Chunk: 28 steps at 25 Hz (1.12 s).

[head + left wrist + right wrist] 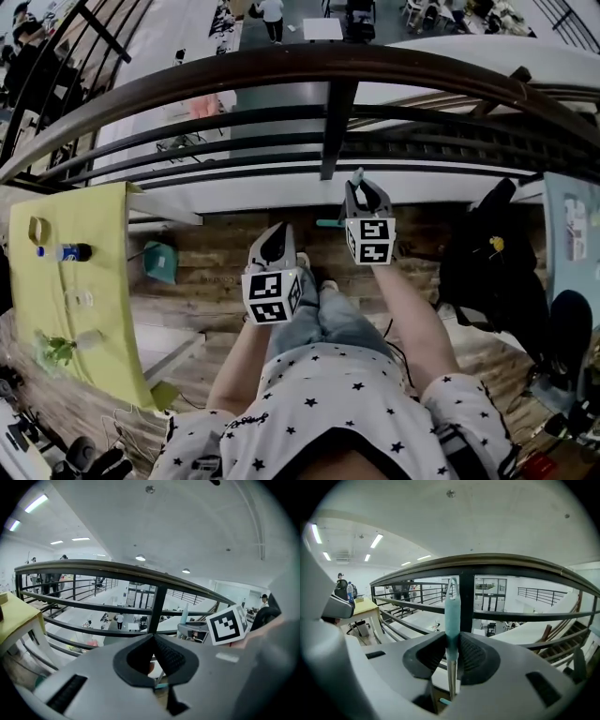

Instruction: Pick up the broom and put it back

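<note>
The broom's handle point(452, 616) has a teal grip over a thin metal shaft, and it stands upright between the jaws of my right gripper point(452, 644), which is shut on it. In the head view the right gripper point(359, 190) is raised toward the railing, with the handle's tip point(357, 174) poking above it and a teal bit of the broom point(328, 223) below. My left gripper point(273, 246) hangs lower and to the left, shut with nothing in it; its pads point(164, 651) meet at the tip. The broom's head is hidden.
A dark metal railing point(330, 122) runs across just ahead, with a lower floor beyond it. A yellow-covered table point(66, 281) with a bottle point(67, 252) stands at the left, a teal dustpan point(159, 261) lies on the wooden floor, and a black bag point(492, 258) sits at the right.
</note>
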### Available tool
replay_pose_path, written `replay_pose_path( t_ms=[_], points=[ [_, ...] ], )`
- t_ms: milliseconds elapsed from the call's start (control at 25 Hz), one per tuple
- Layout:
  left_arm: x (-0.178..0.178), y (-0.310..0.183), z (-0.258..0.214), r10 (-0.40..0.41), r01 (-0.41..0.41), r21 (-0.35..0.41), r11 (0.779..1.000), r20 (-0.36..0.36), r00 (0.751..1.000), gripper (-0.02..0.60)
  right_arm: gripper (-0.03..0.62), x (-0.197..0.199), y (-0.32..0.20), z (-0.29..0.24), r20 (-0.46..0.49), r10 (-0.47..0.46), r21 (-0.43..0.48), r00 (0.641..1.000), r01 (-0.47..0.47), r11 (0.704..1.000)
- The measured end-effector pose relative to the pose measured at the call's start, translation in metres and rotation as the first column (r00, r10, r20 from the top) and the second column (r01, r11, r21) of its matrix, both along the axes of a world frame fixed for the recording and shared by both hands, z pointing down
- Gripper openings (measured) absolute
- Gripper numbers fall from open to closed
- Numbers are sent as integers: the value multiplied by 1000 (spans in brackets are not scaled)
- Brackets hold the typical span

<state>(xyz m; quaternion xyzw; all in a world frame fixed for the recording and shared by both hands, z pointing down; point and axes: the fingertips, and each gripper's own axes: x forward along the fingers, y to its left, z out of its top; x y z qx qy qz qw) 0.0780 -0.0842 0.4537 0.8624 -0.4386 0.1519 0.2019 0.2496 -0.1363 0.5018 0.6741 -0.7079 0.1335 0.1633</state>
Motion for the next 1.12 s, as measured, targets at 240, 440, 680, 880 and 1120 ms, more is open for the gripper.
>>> replay_pose_path(
  t_ms=[240, 440, 680, 880, 1120],
  points=[
    [-23, 5, 2, -77, 77, -4, 997, 11, 997, 11, 78, -30, -4, 7, 4, -77, -10, 997, 77, 997],
    [-47, 5, 6, -150, 150, -9, 989, 7, 989, 11, 77, -63, -11, 14, 2, -155, -16, 988, 155, 988],
    [-85, -5, 16, -222, 222, -17, 975, 15, 975, 11, 78, -106, -30, 24, 11, -220, -22, 975, 220, 975],
    [-118, -19, 24, -258, 258, -22, 966, 19, 966, 11, 77, -146, -48, 34, 13, -259, -25, 966, 260, 965],
    [-155, -40, 32, -277, 278, -26, 960, 32, 960, 11, 78, -187, -72, 54, 15, -278, -46, 960, 279, 959]
  ],
)
